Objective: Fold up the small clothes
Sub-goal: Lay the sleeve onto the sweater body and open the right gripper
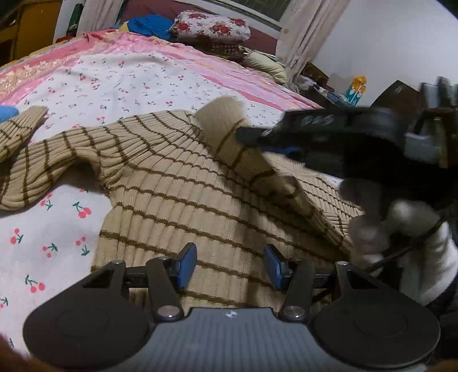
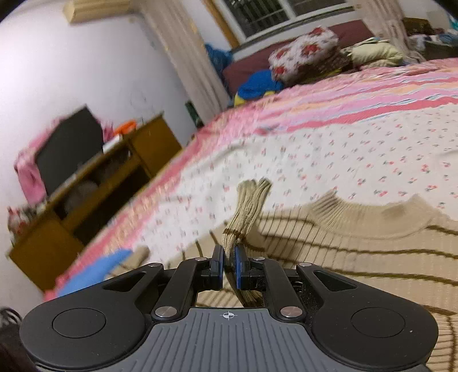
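Note:
A beige ribbed sweater with thin brown stripes lies spread on the bed. My left gripper is open and empty, low over the sweater's lower body. My right gripper is shut on the sweater's sleeve cuff, which sticks up between the blue pads. In the left wrist view the right gripper holds the lifted sleeve above the sweater's body, with the sleeve draping down to the right. The other sleeve lies out to the left. The collar shows in the right wrist view.
The bed has a white cherry-print sheet with pink striped bands. A floral pillow and blue cloth lie at the far end. A wooden cabinet with a dark screen stands beside the bed. A blue item lies near the bed's edge.

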`<state>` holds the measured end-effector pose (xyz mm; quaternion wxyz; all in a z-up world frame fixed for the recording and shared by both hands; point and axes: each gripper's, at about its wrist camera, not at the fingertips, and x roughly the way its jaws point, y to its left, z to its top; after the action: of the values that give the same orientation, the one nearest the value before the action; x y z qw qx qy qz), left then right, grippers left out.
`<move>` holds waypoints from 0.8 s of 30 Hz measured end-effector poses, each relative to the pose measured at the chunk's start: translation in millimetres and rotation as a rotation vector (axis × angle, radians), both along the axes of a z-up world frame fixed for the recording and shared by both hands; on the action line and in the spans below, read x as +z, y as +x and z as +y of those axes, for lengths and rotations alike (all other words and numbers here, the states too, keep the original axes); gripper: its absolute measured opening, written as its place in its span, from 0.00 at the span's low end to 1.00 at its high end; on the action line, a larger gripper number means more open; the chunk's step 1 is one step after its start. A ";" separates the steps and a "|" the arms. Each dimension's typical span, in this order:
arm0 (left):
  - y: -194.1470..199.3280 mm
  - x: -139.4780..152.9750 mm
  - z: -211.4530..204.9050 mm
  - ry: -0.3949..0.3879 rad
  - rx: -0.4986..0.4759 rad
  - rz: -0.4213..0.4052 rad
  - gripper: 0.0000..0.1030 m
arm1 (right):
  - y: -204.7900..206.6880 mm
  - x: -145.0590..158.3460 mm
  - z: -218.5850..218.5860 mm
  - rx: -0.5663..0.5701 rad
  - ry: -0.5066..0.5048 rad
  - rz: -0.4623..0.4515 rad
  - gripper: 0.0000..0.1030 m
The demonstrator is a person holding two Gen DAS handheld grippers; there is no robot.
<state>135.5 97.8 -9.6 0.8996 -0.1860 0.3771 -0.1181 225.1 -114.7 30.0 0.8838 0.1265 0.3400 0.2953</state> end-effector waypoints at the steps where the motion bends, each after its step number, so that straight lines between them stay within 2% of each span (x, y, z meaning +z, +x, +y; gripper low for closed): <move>1: -0.8 -0.1 0.1 0.000 0.000 -0.002 0.53 | 0.4 -3.4 5.9 0.019 -0.019 0.013 0.09; 5: -1.1 -2.3 2.2 -0.006 0.004 -0.001 0.54 | -0.3 -9.3 17.5 0.079 -0.058 0.057 0.14; 12: -0.6 -3.0 7.4 -0.020 0.025 -0.006 0.54 | -14.4 1.8 -12.1 0.094 0.026 0.086 0.22; 15: -0.7 0.6 7.1 -0.024 0.034 -0.017 0.54 | -21.5 12.6 -38.1 0.033 0.053 0.061 0.24; 19: 7.0 14.3 1.6 -0.065 0.021 -0.060 0.54 | -27.2 14.8 -91.6 -0.113 -0.001 0.050 0.25; 21: 18.2 18.5 -6.6 -0.040 0.003 -0.074 0.54 | -28.3 12.4 -115.6 -0.179 -0.047 0.056 0.25; 24: 41.9 17.5 -23.8 0.037 -0.015 -0.072 0.54 | -31.8 9.0 -144.8 -0.238 -0.085 0.070 0.25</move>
<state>177.4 74.0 7.9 0.9148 -0.1624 0.3481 -0.1244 193.3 -259.5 39.0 0.9048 0.1387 0.3654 0.1691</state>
